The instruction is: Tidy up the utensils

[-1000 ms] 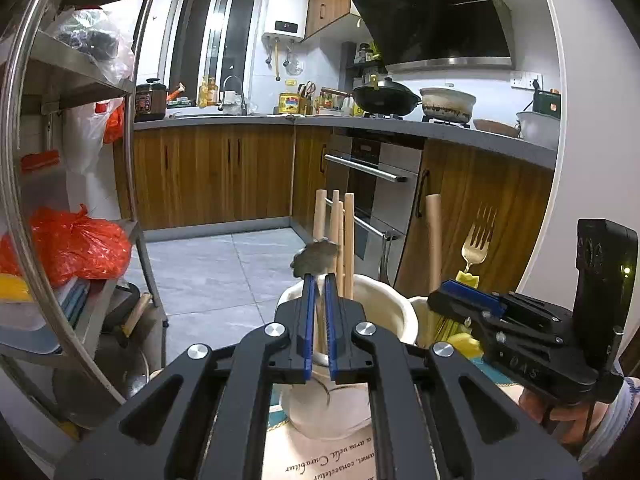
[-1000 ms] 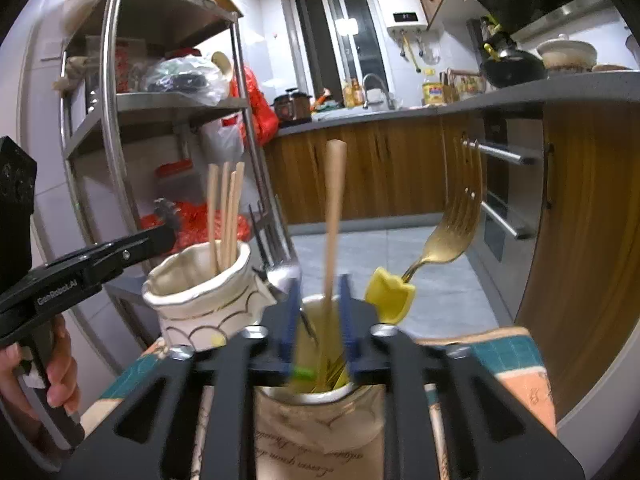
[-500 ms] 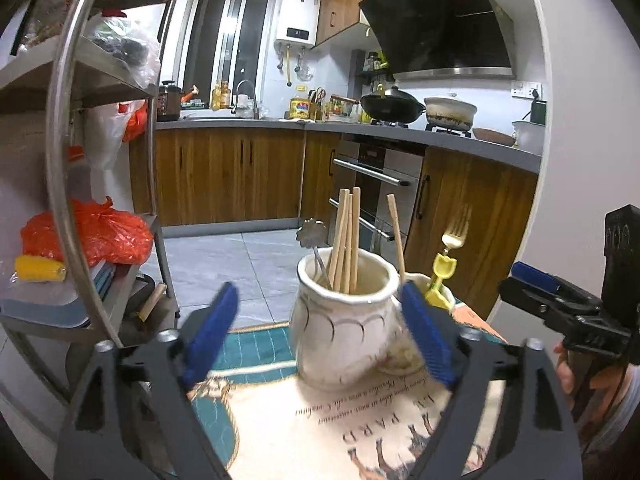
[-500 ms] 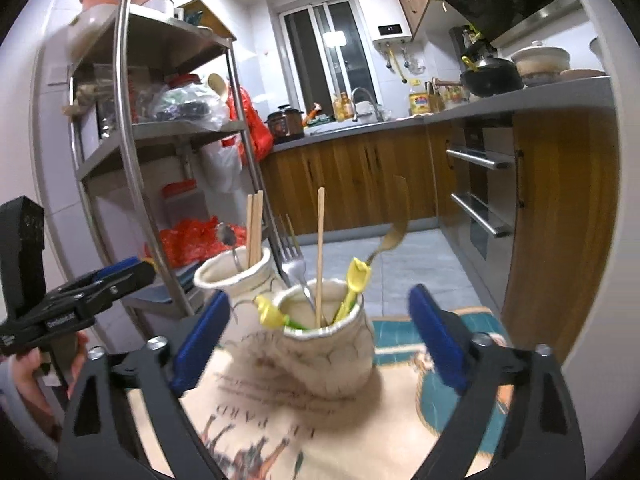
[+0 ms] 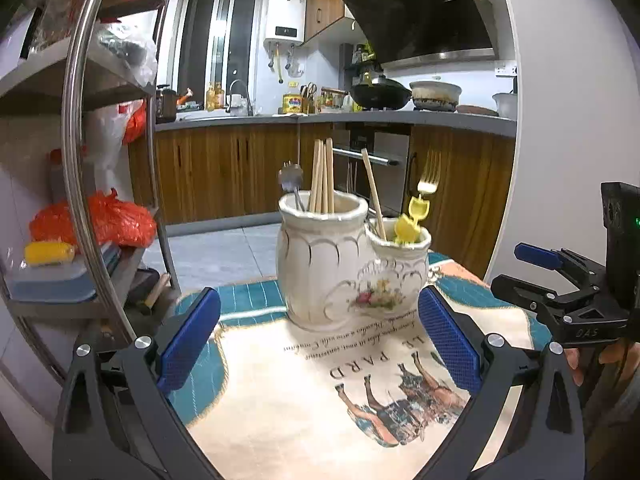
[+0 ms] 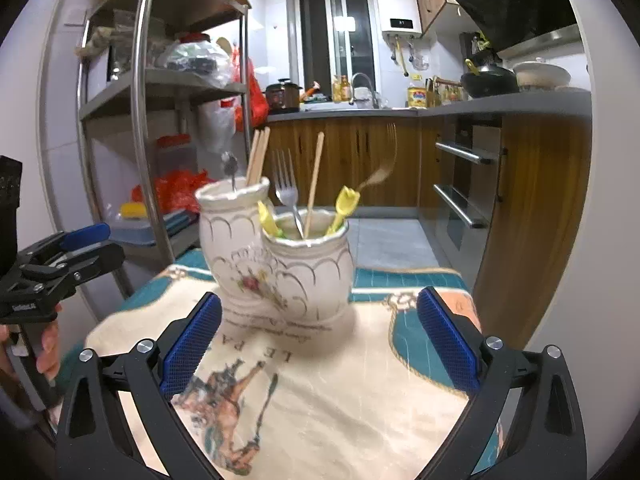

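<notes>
in the left wrist view, the left gripper [image 5: 318,340] has its blue pads wide apart and nothing between them; its jaws have just been opening. at 12 o'clock from it, near but not touching, stand two cream ceramic jars stuck side by side on a printed cloth mat [image 5: 304,392]. the tall jar [image 5: 320,268] holds wooden chopsticks [image 5: 323,176] and a small silver spoon [image 5: 290,178]. the short jar [image 5: 396,276] at its 3 o'clock holds one wooden stick [image 5: 374,194], a gold fork [image 5: 429,172] and yellow handles [image 5: 412,220]. the right gripper [image 5: 560,280] is at 3 o'clock

in the right wrist view, the right gripper [image 6: 318,340] is wide open too and holds nothing; its jaws have just been opening. the short jar [image 6: 310,276] is at 12 o'clock, with a silver fork [image 6: 286,186] in it. the tall jar [image 6: 232,248] is at its 9 o'clock. the left gripper [image 6: 68,256] is at 9 o'clock, held by a hand [image 6: 46,344]
</notes>
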Motion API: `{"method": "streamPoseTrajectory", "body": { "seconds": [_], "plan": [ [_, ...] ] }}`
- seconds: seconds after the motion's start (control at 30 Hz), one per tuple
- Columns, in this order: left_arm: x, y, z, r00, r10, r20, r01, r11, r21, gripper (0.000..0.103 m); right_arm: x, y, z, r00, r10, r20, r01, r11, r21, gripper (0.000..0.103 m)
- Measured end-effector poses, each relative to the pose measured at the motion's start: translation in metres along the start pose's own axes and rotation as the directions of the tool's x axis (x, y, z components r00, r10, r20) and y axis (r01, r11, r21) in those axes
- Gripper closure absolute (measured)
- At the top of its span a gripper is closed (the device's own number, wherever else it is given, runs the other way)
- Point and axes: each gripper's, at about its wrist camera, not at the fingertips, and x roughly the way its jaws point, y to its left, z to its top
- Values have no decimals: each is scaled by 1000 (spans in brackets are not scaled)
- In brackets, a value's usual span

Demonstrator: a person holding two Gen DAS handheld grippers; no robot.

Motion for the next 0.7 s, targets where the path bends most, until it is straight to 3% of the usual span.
{"method": "streamPoseTrajectory", "body": {
  "seconds": [0.7],
  "plan": [
    [-3,-6,-12,999,-3,54,2,1000,7,5,-22,6,-5,994,-15,109,20,999,-41,6]
  ]
}}
